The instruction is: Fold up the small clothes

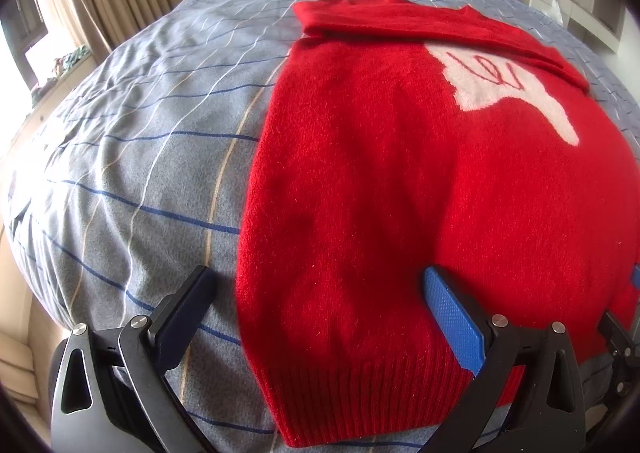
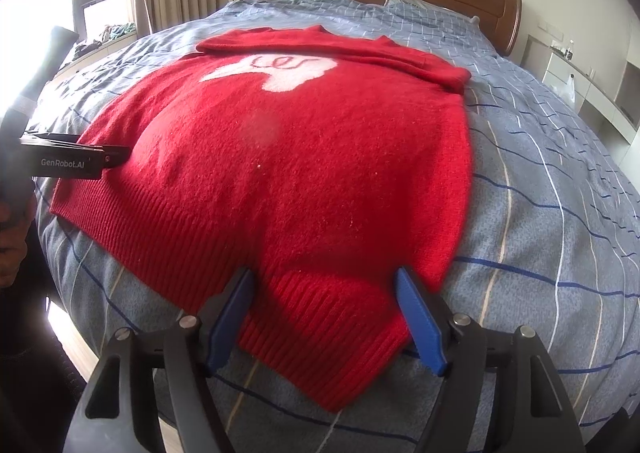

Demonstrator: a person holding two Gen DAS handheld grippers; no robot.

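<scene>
Right claw (image 2: 324,309) hides sweater (image 2: 280,157) hem.

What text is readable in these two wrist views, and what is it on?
"GenRobot.AI": white print on the black side of the left gripper, seen in the right wrist view.
Red squiggle on the white patch of the red sweater: looks like cursive, not readable as letters.
Nothing else readable; no text shows on the right gripper or the bedding.
</scene>
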